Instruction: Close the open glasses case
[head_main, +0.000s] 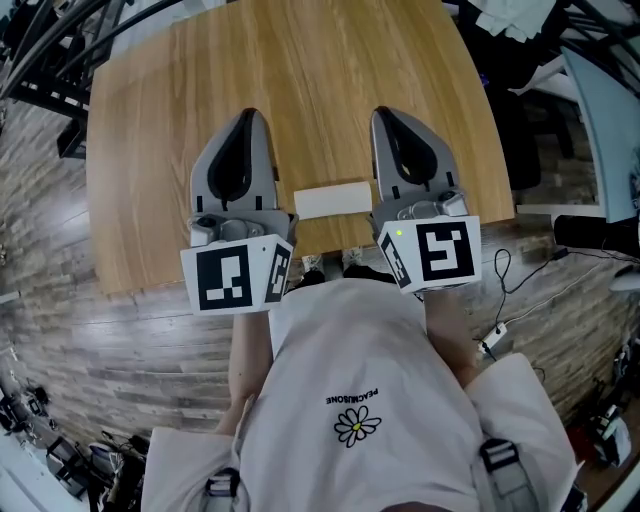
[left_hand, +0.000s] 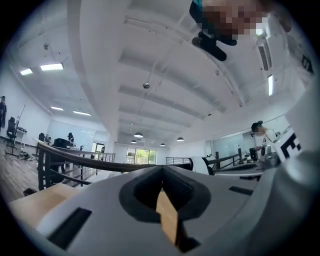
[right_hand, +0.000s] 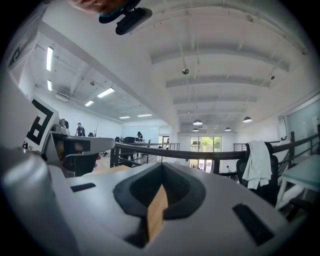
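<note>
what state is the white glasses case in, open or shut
Apparently shut: in the head view the glasses case lies on the table as one flat white slab with no lid raised, though its ends are hidden.

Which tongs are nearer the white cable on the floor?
Right. The right tongs are on the cable's side of the white case; the left tongs are beyond it.

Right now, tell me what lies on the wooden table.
One white case near the table edge. The left claw and right claw cover the wood beneath them.
</note>
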